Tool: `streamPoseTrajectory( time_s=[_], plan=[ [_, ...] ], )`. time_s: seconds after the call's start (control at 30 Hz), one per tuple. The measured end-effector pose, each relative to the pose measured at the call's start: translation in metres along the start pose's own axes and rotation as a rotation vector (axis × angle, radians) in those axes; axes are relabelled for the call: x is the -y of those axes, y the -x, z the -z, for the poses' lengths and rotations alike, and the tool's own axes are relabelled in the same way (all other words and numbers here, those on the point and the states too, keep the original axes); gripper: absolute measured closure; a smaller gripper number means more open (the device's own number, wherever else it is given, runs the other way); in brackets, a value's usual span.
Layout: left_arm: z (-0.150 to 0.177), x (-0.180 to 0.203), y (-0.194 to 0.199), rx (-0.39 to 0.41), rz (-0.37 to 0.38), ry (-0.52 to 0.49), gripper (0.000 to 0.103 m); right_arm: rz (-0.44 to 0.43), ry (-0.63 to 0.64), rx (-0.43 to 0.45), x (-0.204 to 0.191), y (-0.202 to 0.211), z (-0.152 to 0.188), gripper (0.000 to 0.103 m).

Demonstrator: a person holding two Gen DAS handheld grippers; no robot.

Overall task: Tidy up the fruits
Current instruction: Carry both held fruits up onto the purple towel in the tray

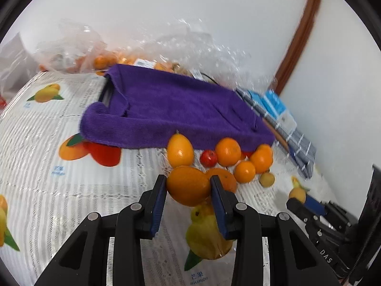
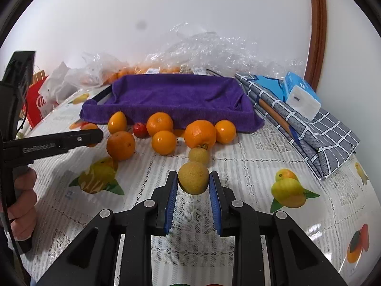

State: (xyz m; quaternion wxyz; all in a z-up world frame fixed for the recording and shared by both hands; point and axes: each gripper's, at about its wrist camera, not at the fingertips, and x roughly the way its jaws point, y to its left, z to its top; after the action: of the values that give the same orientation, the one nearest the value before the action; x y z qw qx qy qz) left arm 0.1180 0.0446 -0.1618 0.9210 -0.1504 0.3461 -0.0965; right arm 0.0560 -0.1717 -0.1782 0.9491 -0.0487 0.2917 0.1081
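Observation:
My left gripper (image 1: 188, 186) is shut on an orange (image 1: 187, 186) and holds it above the table. My right gripper (image 2: 193, 181) is shut on a small yellow-brown fruit (image 2: 193, 177). In front stands a tray draped with a purple towel (image 2: 176, 97). Along its near edge lie several oranges (image 2: 200, 133), a small red fruit (image 2: 140, 130), an oval yellow-orange fruit (image 2: 117, 122) and a second yellow-brown fruit (image 2: 198, 155). The same pile shows in the left wrist view (image 1: 228, 151). The left gripper's body shows at the left of the right wrist view (image 2: 71, 140).
The table has a white lace cloth printed with fruit pictures (image 2: 250, 166). A folded grey checked cloth (image 2: 309, 133) with a tissue pack (image 2: 301, 97) lies at the right. Clear plastic bags with oranges (image 2: 133, 71) and a red paper bag (image 2: 38, 104) stand behind the tray by the wall.

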Motion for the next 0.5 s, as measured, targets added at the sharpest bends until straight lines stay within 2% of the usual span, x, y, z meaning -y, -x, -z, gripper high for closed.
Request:
streamPoseTrajectory(
  time_s=[0.1, 0.3, 0.5],
  plan=[
    [-0.0027, -0.0049, -0.0019, -0.003, -0.015, 0.025, 0.068, -0.012, -0.009, 0.011, 0.0016, 0.0021, 0.0004, 0.076],
    [-0.0027, 0.0009, 0.0038, 0.032, -0.02, -0.008, 0.068, -0.061, -0.007, 0.0, 0.0011, 0.0005, -0.0001, 0.076],
    [-0.0034, 0.001, 0.0057, 0.044, -0.017, -0.005, 0.068, -0.063, -0.058, 0.019, 0.0092, 0.003, 0.0007, 0.076]
  ],
)
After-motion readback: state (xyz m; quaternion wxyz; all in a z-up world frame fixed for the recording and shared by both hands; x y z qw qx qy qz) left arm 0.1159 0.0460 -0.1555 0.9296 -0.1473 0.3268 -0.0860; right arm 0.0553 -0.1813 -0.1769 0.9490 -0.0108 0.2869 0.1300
